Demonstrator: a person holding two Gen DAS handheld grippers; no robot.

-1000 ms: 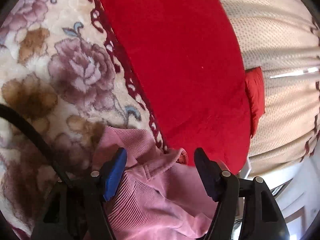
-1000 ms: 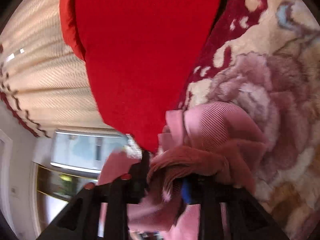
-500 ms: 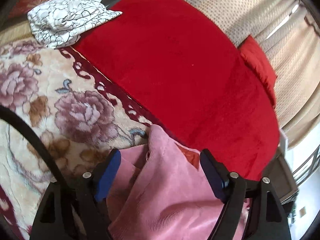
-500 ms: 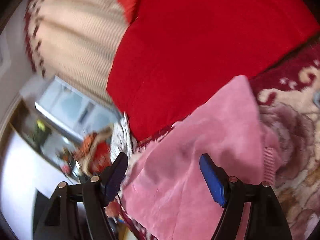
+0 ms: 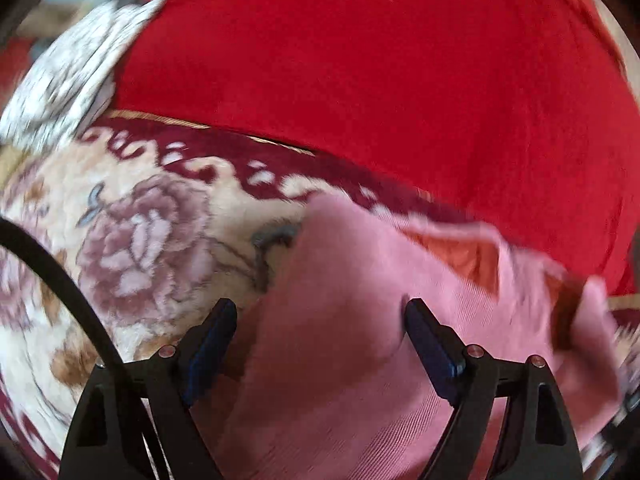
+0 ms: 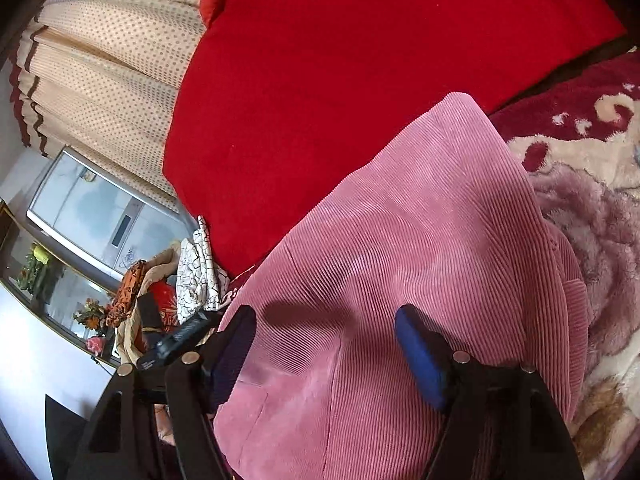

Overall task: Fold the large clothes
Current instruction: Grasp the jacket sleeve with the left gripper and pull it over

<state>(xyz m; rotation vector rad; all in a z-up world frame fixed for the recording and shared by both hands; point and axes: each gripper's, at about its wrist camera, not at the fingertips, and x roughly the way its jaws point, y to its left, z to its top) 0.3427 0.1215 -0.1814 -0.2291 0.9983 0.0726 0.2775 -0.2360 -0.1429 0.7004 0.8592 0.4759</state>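
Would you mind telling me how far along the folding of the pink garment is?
Done: the pink corduroy garment lies folded over on the floral blanket, a flat panel facing up. In hand: nothing; the left gripper and right gripper are both open above it. Left: probably another fold or some smoothing, since an orange lining corner shows.

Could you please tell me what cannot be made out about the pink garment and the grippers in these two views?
- Pink garment: lower part cut off by the frame edge, both views.
- Its far edge: motion-blurred, left view.
- Left gripper and right gripper: open; contact with cloth unclear.
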